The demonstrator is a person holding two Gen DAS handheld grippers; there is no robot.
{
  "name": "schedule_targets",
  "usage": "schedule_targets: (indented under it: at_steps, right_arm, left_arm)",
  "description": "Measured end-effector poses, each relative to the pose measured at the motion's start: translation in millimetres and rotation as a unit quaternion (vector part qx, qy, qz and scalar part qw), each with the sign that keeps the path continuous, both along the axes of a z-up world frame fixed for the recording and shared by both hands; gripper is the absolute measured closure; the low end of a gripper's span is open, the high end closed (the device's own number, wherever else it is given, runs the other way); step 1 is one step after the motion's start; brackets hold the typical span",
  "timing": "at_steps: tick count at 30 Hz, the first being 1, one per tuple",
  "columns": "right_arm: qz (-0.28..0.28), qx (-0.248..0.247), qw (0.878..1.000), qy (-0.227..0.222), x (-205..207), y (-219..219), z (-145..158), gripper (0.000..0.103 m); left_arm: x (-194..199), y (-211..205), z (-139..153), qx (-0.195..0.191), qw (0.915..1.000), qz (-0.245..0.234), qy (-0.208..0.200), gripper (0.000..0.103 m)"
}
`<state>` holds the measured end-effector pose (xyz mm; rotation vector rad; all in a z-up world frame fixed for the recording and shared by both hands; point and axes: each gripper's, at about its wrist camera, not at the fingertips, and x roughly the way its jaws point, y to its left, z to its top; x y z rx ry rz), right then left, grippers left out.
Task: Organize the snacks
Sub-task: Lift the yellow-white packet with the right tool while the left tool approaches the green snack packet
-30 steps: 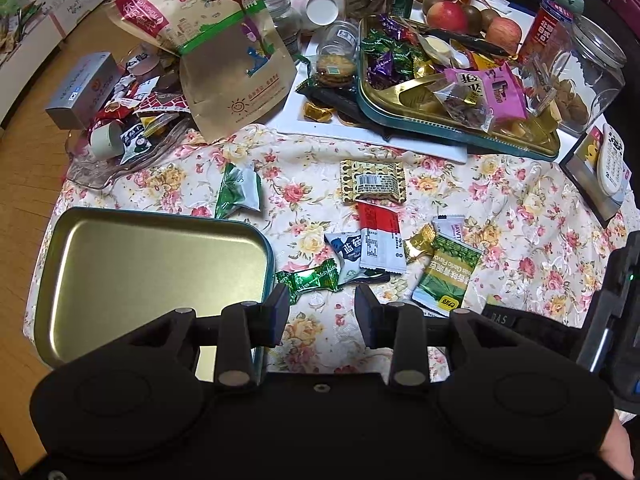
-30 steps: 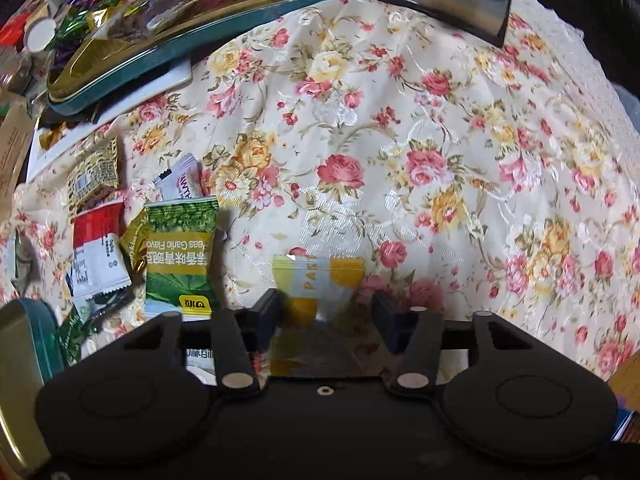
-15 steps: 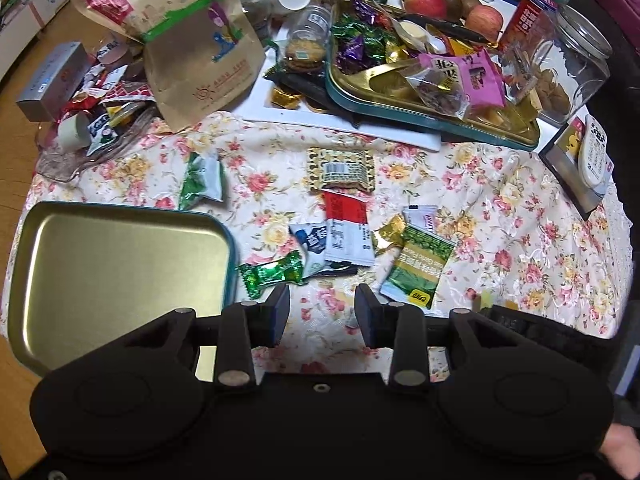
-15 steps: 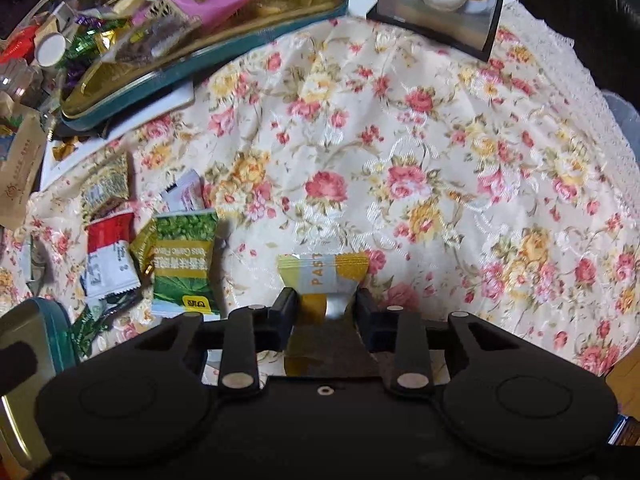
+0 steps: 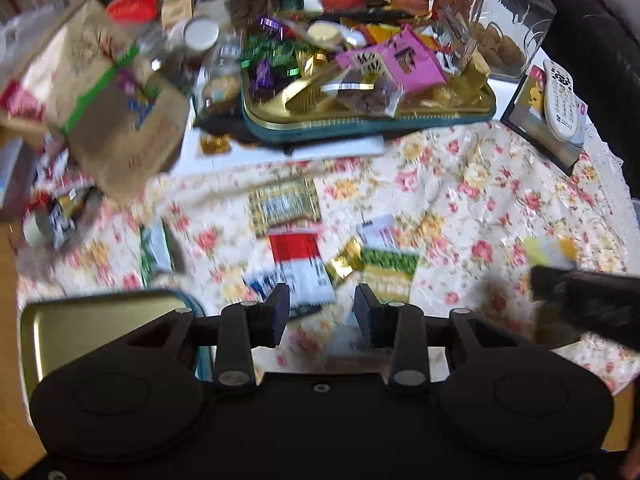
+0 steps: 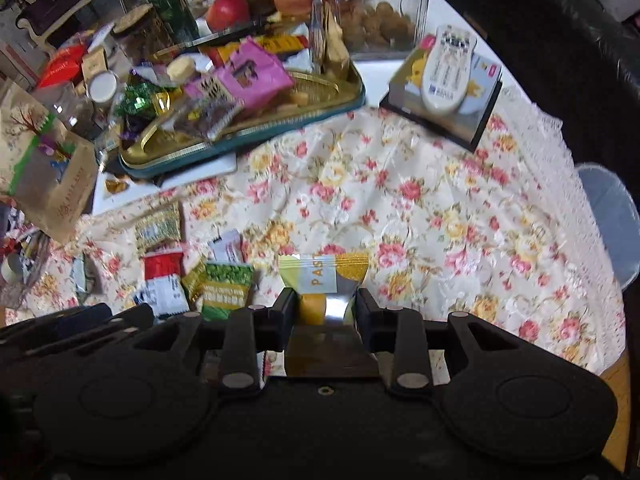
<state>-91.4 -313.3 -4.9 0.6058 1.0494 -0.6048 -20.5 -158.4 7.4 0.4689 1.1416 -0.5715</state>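
Note:
My right gripper [image 6: 325, 307] is shut on a yellow and white snack packet [image 6: 323, 278], held up off the floral tablecloth [image 6: 420, 208]. The same packet [image 5: 550, 249] shows at the right of the blurred left wrist view, just above the other gripper's dark body. My left gripper [image 5: 322, 312] hangs open with nothing between its fingers, above a cluster of loose packets: a red and white one [image 5: 298, 260], a green one [image 5: 390, 268] and a gold patterned one [image 5: 285, 204]. An empty gold tray [image 5: 100, 330] lies at the lower left.
A teal-rimmed gold tray [image 6: 248, 140] heaped with snacks stands at the back. Near it are a brown paper bag [image 6: 44, 168], glass jars [image 6: 376, 8], apples [image 6: 228, 10] and a white remote on a box [image 6: 446, 72]. The cloth's lace edge [image 6: 588, 216] runs down the right.
My right gripper closed on the yellow packet and lifted it off the cloth. My left gripper swung right, so the empty tray slid toward the lower left corner.

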Motion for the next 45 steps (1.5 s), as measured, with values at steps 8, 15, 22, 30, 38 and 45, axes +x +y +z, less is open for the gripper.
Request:
schedule_targets:
  at_steps: [8, 15, 22, 30, 38, 45]
  right_arm:
    - [0.001, -0.012, 0.999, -0.051, 3, -31, 68, 0.069]
    - [0.009, 0.035, 0.997, -0.071, -2, -26, 74, 0.069]
    - [0.000, 0.097, 0.995, -0.030, 0, -10, 12, 0.069]
    - [0.019, 0.060, 0.997, -0.035, -2, -9, 17, 0.069]
    - [0.028, 0.075, 0.996, -0.031, -11, -15, 13, 0.068]
    - [0.000, 0.102, 0.994, -0.027, -27, -33, 9, 0.068]
  left_arm:
    - [10, 1, -9, -0.026, 0.9986, 0.034, 0.030, 0.057]
    - [7, -5, -10, -0.034, 0.9989, 0.018, 0.028, 0.057]
    - [2, -13, -33, -0.010, 0.9994, -0.003, 0.031, 0.057]
    - [-6, -26, -60, 0.018, 0.9984, -0.005, 0.053, 0.057]
    - [-17, -45, -68, 0.023, 0.9982, -0.027, 0.048, 0.057]
    - [-4, -48, -69, 0.021, 0.9987, -0.004, 0.046, 0.057]
